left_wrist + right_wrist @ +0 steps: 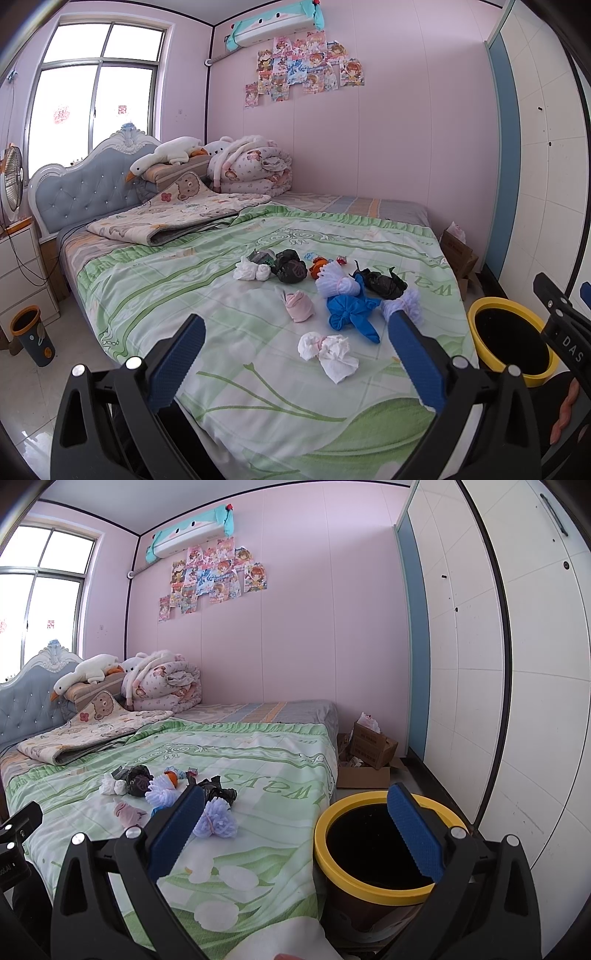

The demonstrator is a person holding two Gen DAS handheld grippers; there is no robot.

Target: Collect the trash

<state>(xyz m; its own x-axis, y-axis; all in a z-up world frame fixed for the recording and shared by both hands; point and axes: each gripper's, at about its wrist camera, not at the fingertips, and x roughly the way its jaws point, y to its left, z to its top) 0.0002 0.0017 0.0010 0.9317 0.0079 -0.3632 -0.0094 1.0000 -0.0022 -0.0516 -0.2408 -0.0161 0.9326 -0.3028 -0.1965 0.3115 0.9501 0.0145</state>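
Green floral bedspread (229, 369), scattered w/ knotted trash bundles near mid-bed. White tissue wad (328, 354) closest to left gripper (295, 350), lying between its blue-padded fingers in view, not touched. Just beyond: blue bag (349, 314), pink bundle (299, 304), lavender frilly ball (404, 306), black bag (382, 282). Farther back: second black bag (290, 266), small white wad (251, 271), orange scrap (317, 266). Left jaws spread wide, holding nothing, hovering above bedspread.

Right gripper (295, 821) likewise wide open & empty, aimed across bed edge. One finger over bedspread, other over yellow-rimmed bin (369, 882) standing on floor just beside bed; bin interior dark, contents can't tell. Same bin at right edge of left view. Lavender ball just past right gripper's finger (177, 834) on bed side.

Bkgd: pink wall w/ anime posters (306, 66), tufted blue headboard (85, 184), plush goose (166, 155), folded quilts, cardboard boxes (373, 746) on floor by white wardrobe (480, 664). Second small bin (31, 332) on floor left of bed.
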